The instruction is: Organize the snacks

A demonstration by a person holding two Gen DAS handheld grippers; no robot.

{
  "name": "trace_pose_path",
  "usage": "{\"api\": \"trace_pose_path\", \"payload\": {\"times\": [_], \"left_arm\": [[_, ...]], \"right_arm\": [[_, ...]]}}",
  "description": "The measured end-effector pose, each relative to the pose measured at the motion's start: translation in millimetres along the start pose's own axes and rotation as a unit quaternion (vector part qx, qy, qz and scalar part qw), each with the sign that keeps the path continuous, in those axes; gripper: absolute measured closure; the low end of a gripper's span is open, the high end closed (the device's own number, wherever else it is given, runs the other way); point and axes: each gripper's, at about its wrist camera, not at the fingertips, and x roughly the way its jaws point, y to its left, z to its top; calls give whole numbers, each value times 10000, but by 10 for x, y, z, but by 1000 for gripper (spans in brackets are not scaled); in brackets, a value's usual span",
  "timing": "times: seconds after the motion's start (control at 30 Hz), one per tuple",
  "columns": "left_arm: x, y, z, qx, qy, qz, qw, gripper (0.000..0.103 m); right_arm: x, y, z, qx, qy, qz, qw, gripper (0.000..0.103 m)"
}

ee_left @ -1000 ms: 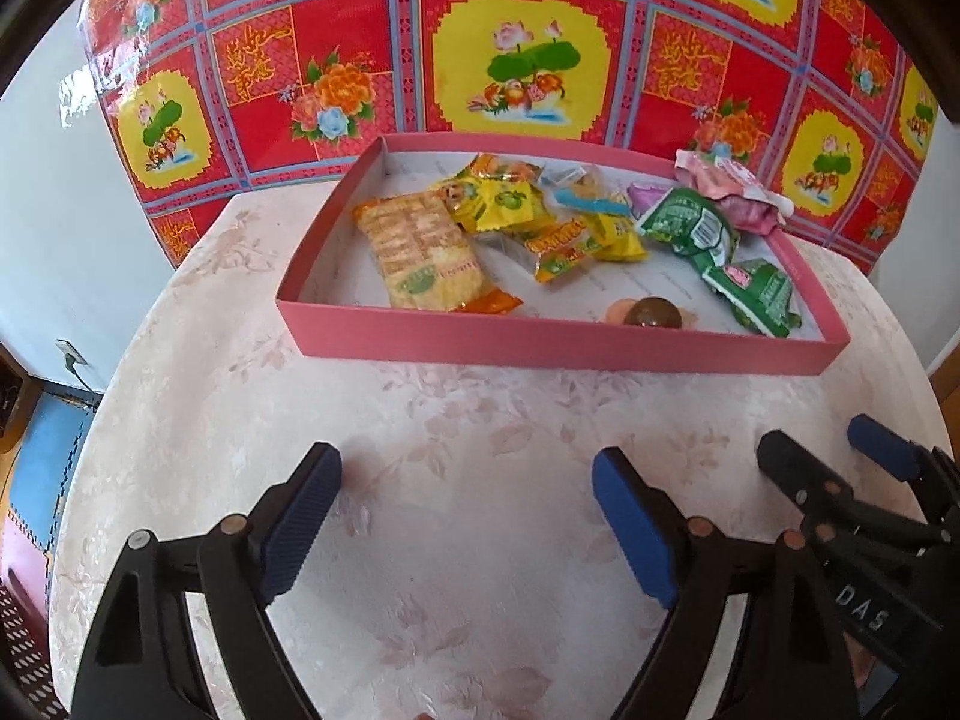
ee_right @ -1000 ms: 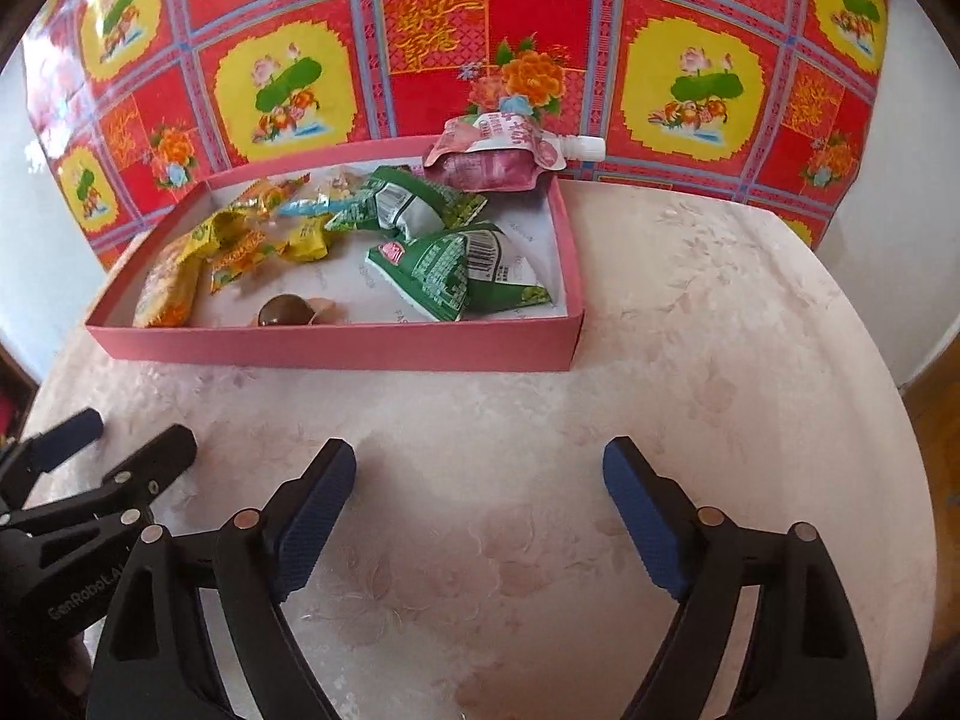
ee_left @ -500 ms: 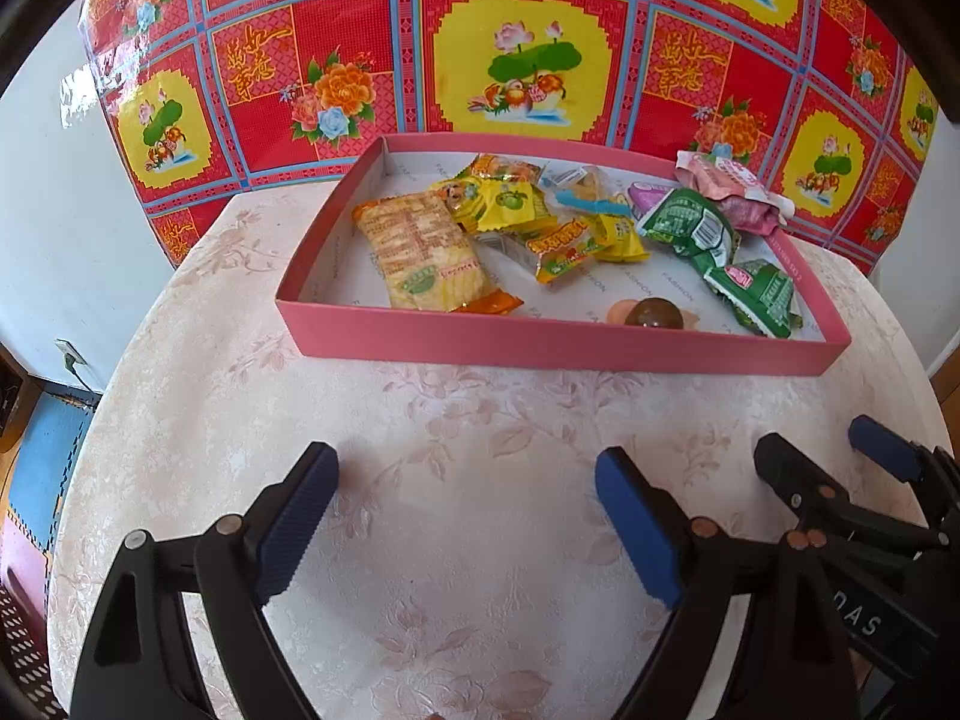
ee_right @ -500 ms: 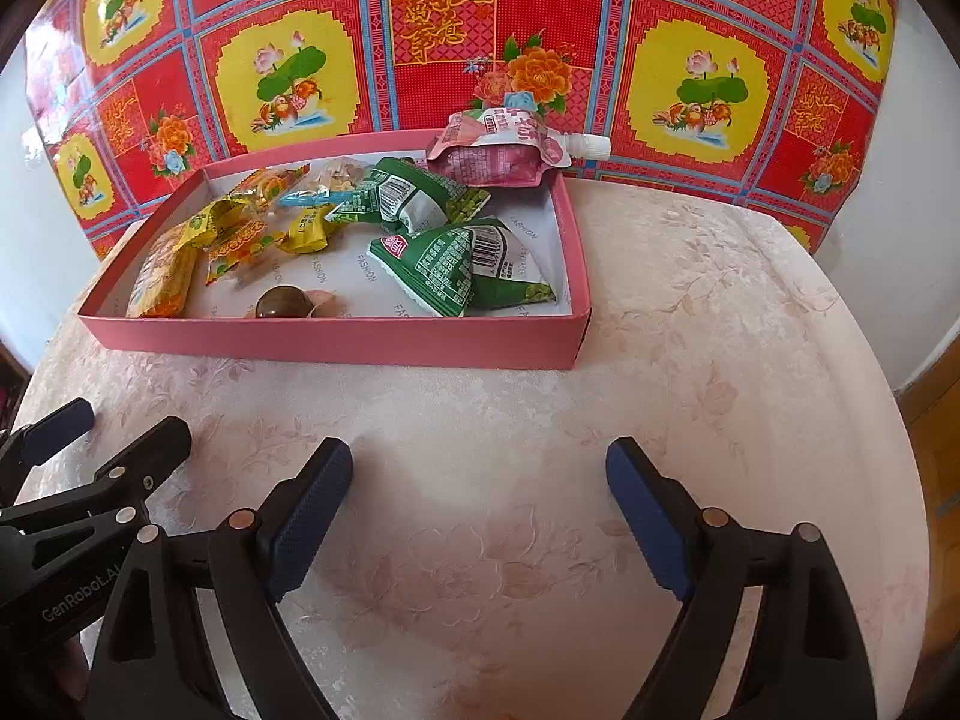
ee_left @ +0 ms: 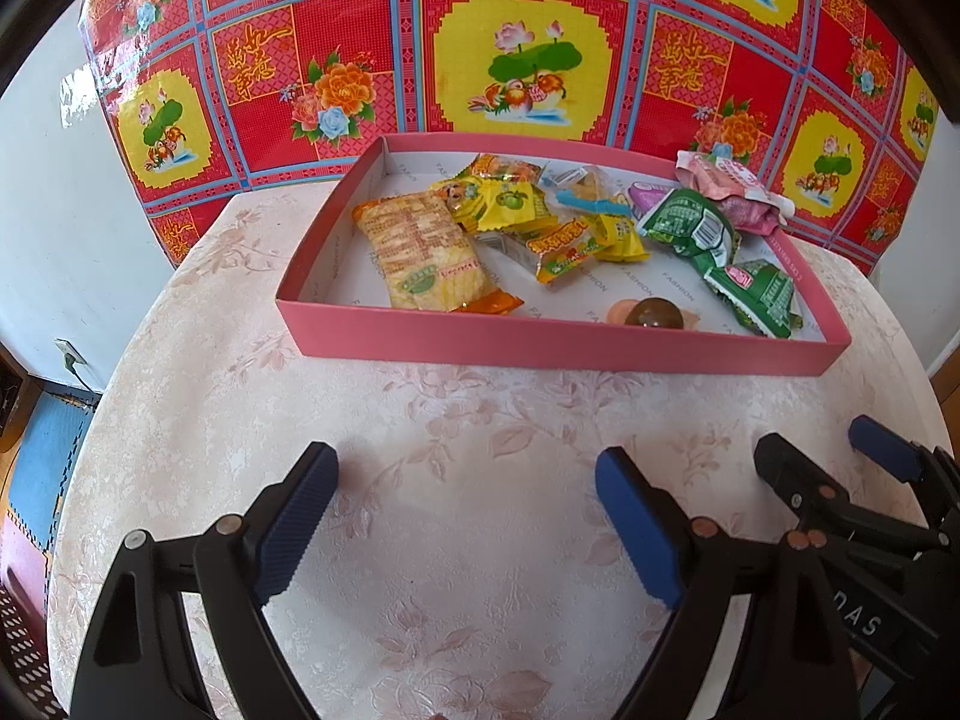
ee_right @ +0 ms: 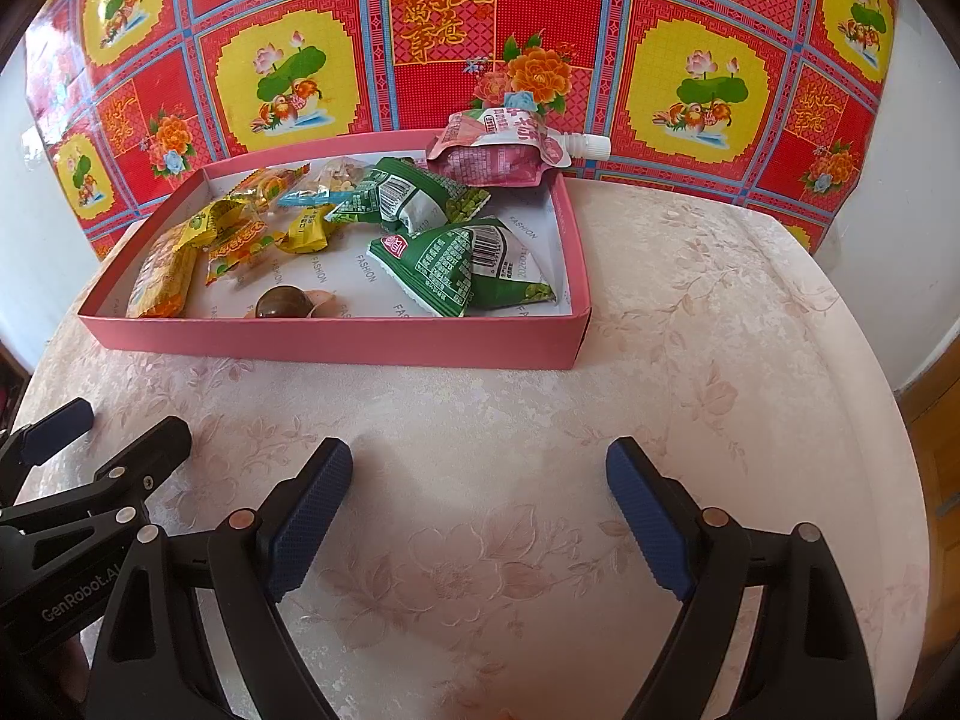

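A shallow pink box [ee_left: 558,345] [ee_right: 336,341] stands on the table's far side, against a red patterned backdrop. It holds several snacks: an orange cracker pack [ee_left: 420,249], yellow candy packets [ee_left: 510,204], two green packets [ee_right: 462,264], a brown round sweet [ee_left: 654,317] [ee_right: 283,303]. A pink spouted pouch [ee_right: 510,147] rests on the box's far right corner. My left gripper [ee_left: 467,495] hovers open over bare tablecloth, short of the box. My right gripper [ee_right: 479,489] is open likewise, to its right, with nothing between its fingers.
The round table [ee_right: 720,360] is covered with a pale floral cloth; its edge curves away on both sides. White walls flank the backdrop [ee_left: 510,60]. A blue floor mat [ee_left: 42,456] lies below the table's left edge.
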Motion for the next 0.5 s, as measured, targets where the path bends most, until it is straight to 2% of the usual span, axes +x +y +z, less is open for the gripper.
{"api": "trace_pose_path", "payload": {"times": [0.5], "left_arm": [[8,3,-5,2,0,-1,10000,12]], "right_arm": [[1,-1,3,0,1,0,10000,14]]}}
